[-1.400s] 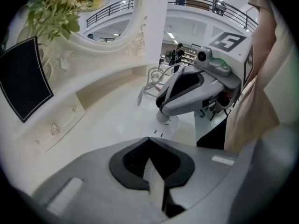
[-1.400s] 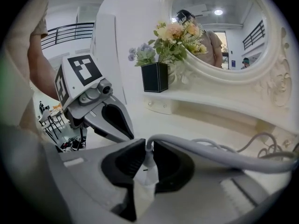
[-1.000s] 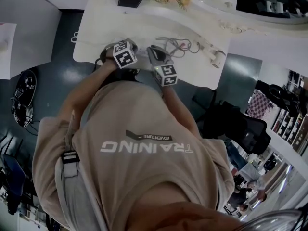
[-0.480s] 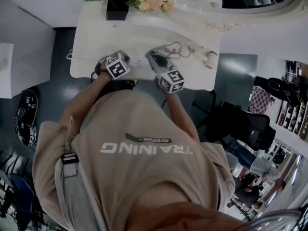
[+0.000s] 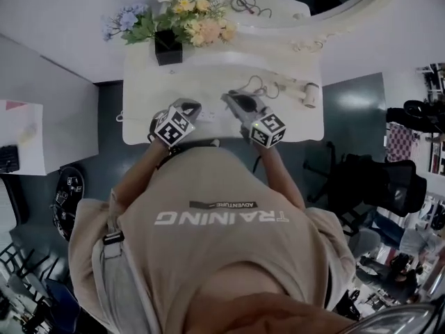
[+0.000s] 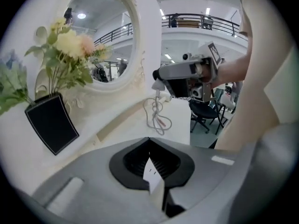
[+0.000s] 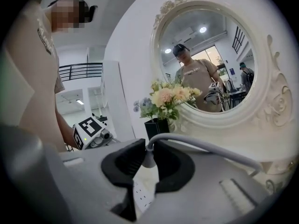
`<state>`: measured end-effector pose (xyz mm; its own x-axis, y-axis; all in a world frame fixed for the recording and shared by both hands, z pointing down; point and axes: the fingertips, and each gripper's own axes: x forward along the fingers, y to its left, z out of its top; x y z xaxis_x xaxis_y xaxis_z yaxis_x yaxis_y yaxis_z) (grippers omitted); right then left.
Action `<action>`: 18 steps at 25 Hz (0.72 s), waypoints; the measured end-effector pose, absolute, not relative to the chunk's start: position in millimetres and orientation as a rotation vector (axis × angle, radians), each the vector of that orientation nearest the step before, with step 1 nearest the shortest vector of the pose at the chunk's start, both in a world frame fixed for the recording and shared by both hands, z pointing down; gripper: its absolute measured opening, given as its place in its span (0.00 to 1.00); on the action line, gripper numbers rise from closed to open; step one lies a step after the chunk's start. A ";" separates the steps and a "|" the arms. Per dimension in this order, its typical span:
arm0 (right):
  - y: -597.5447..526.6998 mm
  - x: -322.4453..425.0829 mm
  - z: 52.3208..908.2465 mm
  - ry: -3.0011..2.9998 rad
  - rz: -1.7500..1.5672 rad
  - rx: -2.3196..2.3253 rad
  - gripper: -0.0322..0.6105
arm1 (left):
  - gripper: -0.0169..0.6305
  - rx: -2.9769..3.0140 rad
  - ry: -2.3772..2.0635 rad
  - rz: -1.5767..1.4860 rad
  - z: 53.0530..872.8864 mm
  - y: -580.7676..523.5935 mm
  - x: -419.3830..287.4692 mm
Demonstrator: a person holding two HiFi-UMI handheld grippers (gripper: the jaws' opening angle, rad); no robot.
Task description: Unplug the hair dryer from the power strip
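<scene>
**Strip braced, plug gripped**

Left claw [image 6: 150, 162] clamps the white plastic power strip [image 6: 154, 181] at the white worktop's [image 5: 208, 68] front edge, likely to anchor it. Right claw [image 7: 145, 164] pinches the hair dryer's grey plug [image 7: 148, 157] just above the strip, ready to pull.

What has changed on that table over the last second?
The two grippers have drawn apart. The right gripper, shut on the plug, moved right, away from the left gripper, which holds the power strip. I cannot tell whether the plug is fully out. The head camera also shifted and now shows more of the table. The flowers and dryer stayed put.
</scene>
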<state>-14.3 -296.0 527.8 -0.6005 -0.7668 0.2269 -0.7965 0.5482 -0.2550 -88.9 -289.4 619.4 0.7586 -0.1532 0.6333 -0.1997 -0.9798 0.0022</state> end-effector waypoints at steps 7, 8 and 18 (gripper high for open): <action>-302.1 -3.1 490.0 -2.753 0.429 1.365 0.15 | 0.03 2.914 -0.467 0.756 545.1 -310.5 -91.1; -302.2 -2.5 485.1 -2.761 0.411 1.362 0.14 | 0.03 2.920 -0.499 0.699 534.2 -314.1 -91.8; -304.8 3.5 446.6 -2.797 0.320 1.315 0.15 | 0.03 2.925 -0.662 0.379 465.5 -324.1 -98.7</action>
<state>3.5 -304.8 446.6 -0.6411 -0.7583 0.1179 -0.7654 0.6206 -0.1707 -98.7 -324.1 465.5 0.8730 -0.4078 0.2676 -0.4375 -0.8972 0.0603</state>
